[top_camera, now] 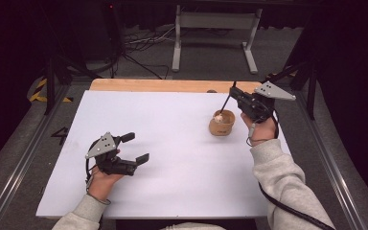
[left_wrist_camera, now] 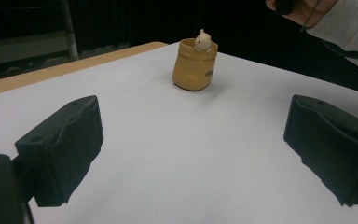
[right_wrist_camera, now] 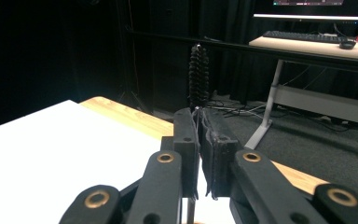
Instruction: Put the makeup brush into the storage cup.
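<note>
A small tan cup (top_camera: pixel 222 125) stands on the white board (top_camera: pixel 172 143) at the right; in the left gripper view the cup (left_wrist_camera: pixel 193 70) has a whitish lump (left_wrist_camera: pixel 202 41) at its rim. My right gripper (top_camera: pixel 233 94) is just behind and right of the cup, shut on a thin black brush (top_camera: pixel 226 103) that slants down into it. In the right gripper view the jaws of my right gripper (right_wrist_camera: pixel 200 119) are pressed together on the brush's stem, and its bristly black tip (right_wrist_camera: pixel 199 77) stands above them. My left gripper (top_camera: pixel 135 147) rests open at the board's left, with nothing between the jaws (left_wrist_camera: pixel 196 140).
The board lies on a wooden table whose bare edge (top_camera: pixel 163 85) shows at the back. Beyond it are a desk frame (top_camera: pixel 215 28) and floor cables (top_camera: pixel 143 43). A grey sleeve (top_camera: pixel 282 172) crosses the board's right edge.
</note>
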The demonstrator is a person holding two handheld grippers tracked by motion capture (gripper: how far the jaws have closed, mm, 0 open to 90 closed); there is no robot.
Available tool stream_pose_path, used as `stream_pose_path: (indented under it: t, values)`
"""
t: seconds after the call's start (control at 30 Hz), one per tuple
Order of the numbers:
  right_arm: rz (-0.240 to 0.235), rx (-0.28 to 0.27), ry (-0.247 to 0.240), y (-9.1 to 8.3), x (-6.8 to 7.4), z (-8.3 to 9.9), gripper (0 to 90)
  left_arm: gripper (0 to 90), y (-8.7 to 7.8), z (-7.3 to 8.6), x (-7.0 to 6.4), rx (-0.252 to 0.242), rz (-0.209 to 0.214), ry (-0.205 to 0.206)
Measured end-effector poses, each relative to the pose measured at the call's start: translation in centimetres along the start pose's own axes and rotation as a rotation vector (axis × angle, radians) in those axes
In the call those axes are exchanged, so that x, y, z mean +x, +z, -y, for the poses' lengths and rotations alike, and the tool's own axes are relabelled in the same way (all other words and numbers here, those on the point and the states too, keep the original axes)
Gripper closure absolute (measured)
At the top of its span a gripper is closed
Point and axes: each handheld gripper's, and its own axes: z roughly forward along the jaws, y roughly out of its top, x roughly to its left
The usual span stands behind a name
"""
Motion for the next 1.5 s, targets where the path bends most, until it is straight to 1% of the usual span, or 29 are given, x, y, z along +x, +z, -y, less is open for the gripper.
stream_pose_path:
  t: [0.4, 0.47, 0.6, 0.77, 0.8, 0.83, 0.87, 0.9, 0.93, 1.0, 1.03, 1.1, 1.13, 1.27, 1.33, 1.4, 1.43, 1.5]
  values:
    - [0.006, 0.038, 0.011, 1.1, -0.3, 1.7, 85.3, 5.5, 0.0, 0.0, -0.1, 0.002, 0.005, 0.003]
    - [0.005, 0.043, 0.020, 1.3, -0.4, 2.0, 85.2, 5.5, 0.0, -0.1, -0.1, 0.002, 0.005, 0.004]
    - [0.005, 0.052, 0.031, 1.5, -0.6, 2.5, 85.2, 5.5, 0.1, -0.1, -0.1, 0.001, 0.007, 0.004]
    - [0.003, 0.061, 0.034, 1.5, -0.7, 2.8, 84.6, 5.5, 0.1, 0.0, -0.1, 0.003, 0.004, 0.006]
    - [-0.003, 0.061, 0.036, 1.5, -0.7, 2.9, 82.9, 5.5, 0.1, -0.1, -0.1, 0.003, 0.005, 0.006]
    - [-0.010, 0.062, 0.038, 1.5, -0.7, 2.9, 79.2, 5.5, 0.1, -0.1, -0.1, 0.003, 0.005, 0.006]
    - [-0.018, 0.063, 0.038, 1.6, -0.7, 2.9, 71.8, 5.5, 0.1, -0.1, -0.1, 0.002, 0.006, 0.007]
    - [-0.023, 0.060, 0.040, 1.6, -0.7, 2.9, 60.4, 5.5, 0.1, -0.1, -0.1, 0.002, 0.006, 0.007]
    - [-0.019, 0.049, 0.036, 1.6, -0.7, 3.0, 50.9, 5.5, 0.1, -0.1, -0.1, 0.002, 0.006, 0.007]
    - [-0.015, 0.027, 0.029, 1.4, -0.8, 2.9, 37.1, 5.5, 0.0, -0.1, -0.1, 0.001, 0.005, 0.007]
    - [-0.015, 0.027, 0.029, 1.4, -0.8, 2.9, 37.1, 5.5, 0.0, 0.0, -0.1, 0.001, 0.003, 0.007]
    - [-0.010, 0.015, 0.037, 1.2, -0.9, 2.8, 28.2, 5.4, -0.1, 0.0, -0.1, 0.002, 0.001, 0.005]
    - [-0.013, 0.008, 0.050, 1.0, -1.1, 2.7, 26.1, 5.4, -0.1, 0.0, -0.1, 0.001, 0.001, 0.004]
    - [-0.026, -0.007, 0.054, 0.6, -1.3, 2.4, 20.6, 5.3, -0.3, 0.1, -0.1, 0.002, -0.006, 0.005]
    - [-0.031, -0.019, 0.048, 0.3, -1.4, 2.2, 17.7, 5.3, -0.5, 0.1, -0.1, 0.000, -0.010, 0.001]
    - [-0.044, -0.028, 0.051, -0.1, -1.4, 2.1, 15.3, 5.2, -0.7, 0.1, -0.1, -0.002, -0.014, 0.001]
    - [-0.044, -0.028, 0.051, -0.1, -1.4, 2.1, 15.3, 5.2, -0.7, 0.1, -0.1, -0.002, -0.014, 0.001]
    - [-0.065, -0.043, 0.056, -0.7, -1.5, 1.9, 10.5, 5.1, -0.9, 0.1, -0.1, -0.001, -0.019, 0.007]
